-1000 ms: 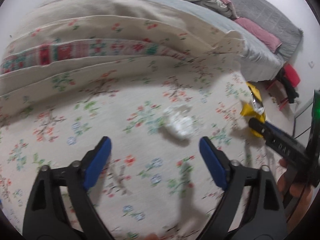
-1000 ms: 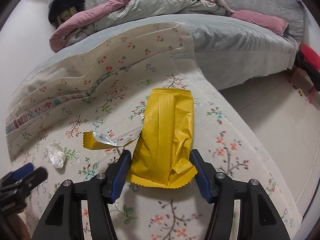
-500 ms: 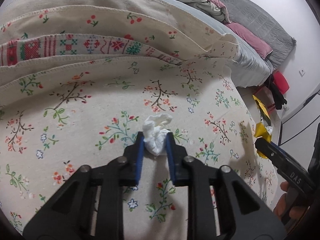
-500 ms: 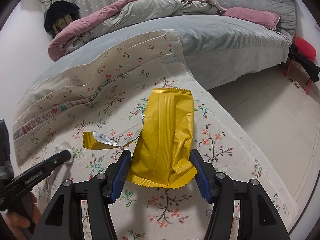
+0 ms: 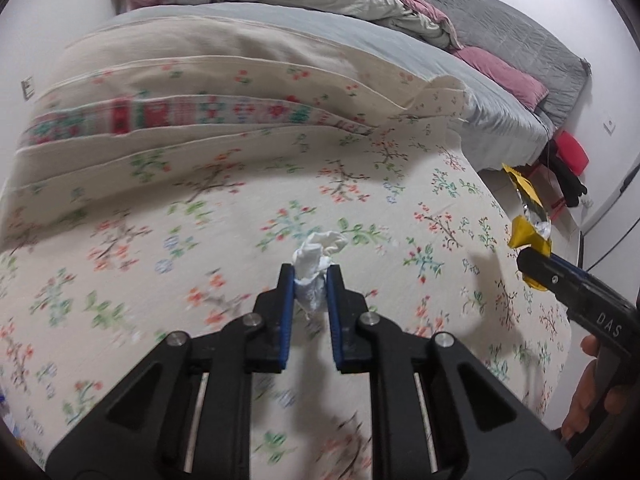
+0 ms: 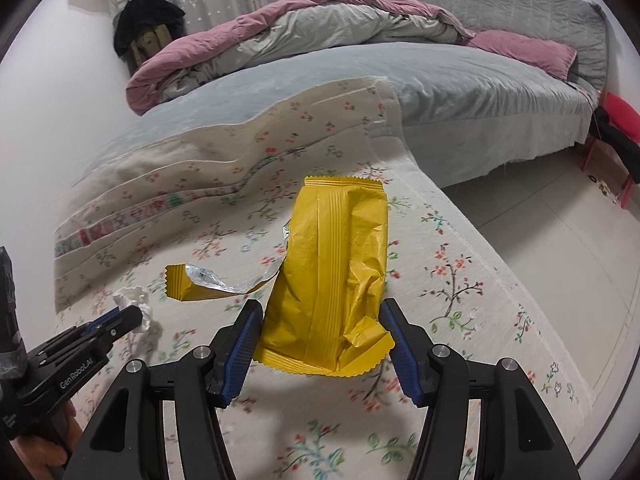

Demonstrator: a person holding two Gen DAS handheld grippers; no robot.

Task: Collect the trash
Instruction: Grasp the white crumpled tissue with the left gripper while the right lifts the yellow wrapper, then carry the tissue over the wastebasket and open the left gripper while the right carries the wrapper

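A crumpled white tissue sticks up from between the blue pads of my left gripper, whose jaws are still closing as they pinch it just above the floral cloth. In the right wrist view the same tissue shows at the tip of the left gripper, low on the left. My right gripper is shut on a yellow snack wrapper, held upright, with its torn silver-lined strip trailing left. The right gripper and the wrapper also appear at the right edge of the left wrist view.
The floral cloth lies folded in ridges against a bed with a grey sheet. A pink and grey duvet and a grey pillow lie on the bed. A red stool stands on the tiled floor at the right.
The left gripper shut on the tissue and lifted it off the cloth, pulling back. The right gripper rose a little with the wrapper still in it.
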